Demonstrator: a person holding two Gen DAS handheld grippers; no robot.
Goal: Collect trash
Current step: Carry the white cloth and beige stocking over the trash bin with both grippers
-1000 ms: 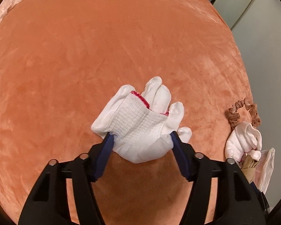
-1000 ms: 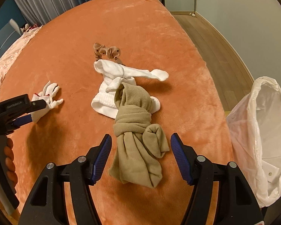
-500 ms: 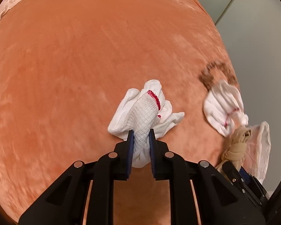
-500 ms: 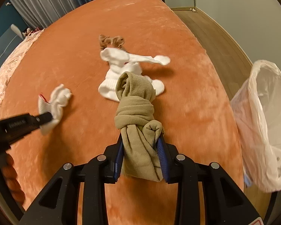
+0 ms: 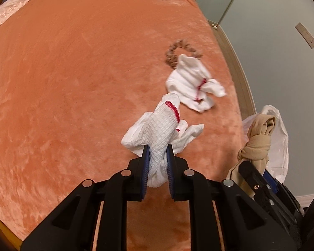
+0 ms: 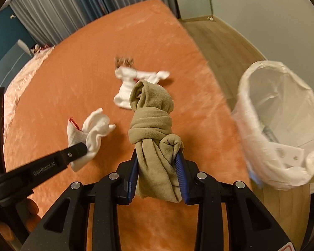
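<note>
My left gripper (image 5: pixel 157 152) is shut on a white glove with a red cuff edge (image 5: pixel 161 129) and holds it above the orange bed cover (image 5: pixel 62 83). The glove also shows in the right wrist view (image 6: pixel 90 131). My right gripper (image 6: pixel 158 159) is shut on a knotted olive-beige stocking (image 6: pixel 152 129), lifted above the bed; it also shows in the left wrist view (image 5: pixel 257 144). A white bag-lined trash bin (image 6: pixel 278 125) stands open to the right of the bed.
A pile of white socks (image 5: pixel 192 83) and a brown scrunchie (image 5: pixel 175 52) lie on the bed near its right edge. Wooden floor (image 6: pixel 219 41) runs beside the bed. Grey curtains (image 6: pixel 62 10) hang behind it.
Both grippers closed on their items, the left on the glove and the right on the stocking, and lifted them off the bed. Both have swung right toward the trash bin.
</note>
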